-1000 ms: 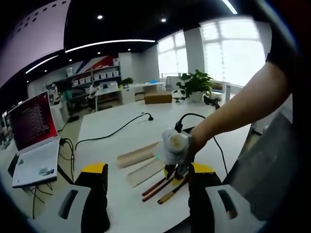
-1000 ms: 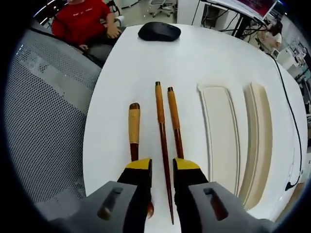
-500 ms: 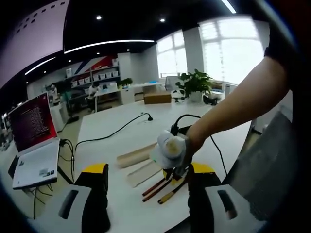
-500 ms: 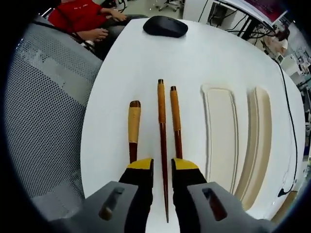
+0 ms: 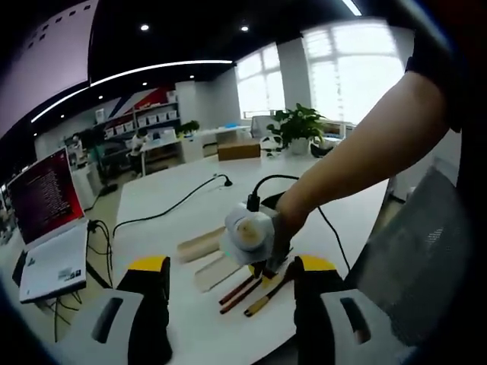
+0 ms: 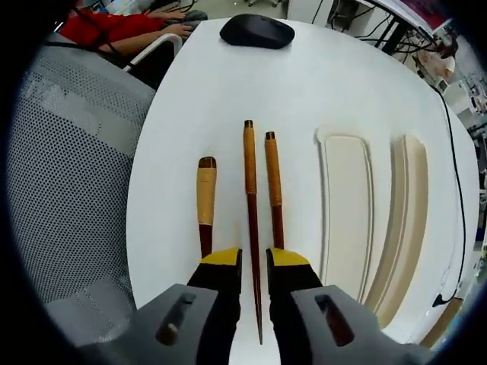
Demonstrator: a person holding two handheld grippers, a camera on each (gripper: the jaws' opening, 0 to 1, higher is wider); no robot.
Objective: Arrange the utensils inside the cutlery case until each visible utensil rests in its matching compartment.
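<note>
On the white table point(image 6: 228, 91) lie a spoon with a pale wooden handle point(image 6: 205, 199) and two dark wooden chopsticks point(image 6: 249, 171) point(image 6: 272, 186), side by side. To their right are two cream parts of the cutlery case point(image 6: 346, 205) point(image 6: 407, 220). My right gripper point(image 6: 254, 262) is low over the table and narrowly open, one jaw on each side of the left chopstick. In the left gripper view a gloved hand holds the right gripper point(image 5: 251, 236) over the utensils point(image 5: 245, 293) and the case point(image 5: 202, 245). My left gripper point(image 5: 232, 266) stands wide open and holds nothing.
A black mouse point(image 6: 256, 30) sits at the table's far end. A grey mesh chair point(image 6: 68, 152) stands beside the table edge, with a person in red point(image 6: 114, 23) beyond it. A laptop point(image 5: 46, 220), black cables point(image 5: 183, 201) and a plant point(image 5: 297, 125) lie farther off.
The right gripper's jaws have narrowed around the left chopstick and the view has moved slightly. The hand with the right gripper has shifted left in the left gripper view.
</note>
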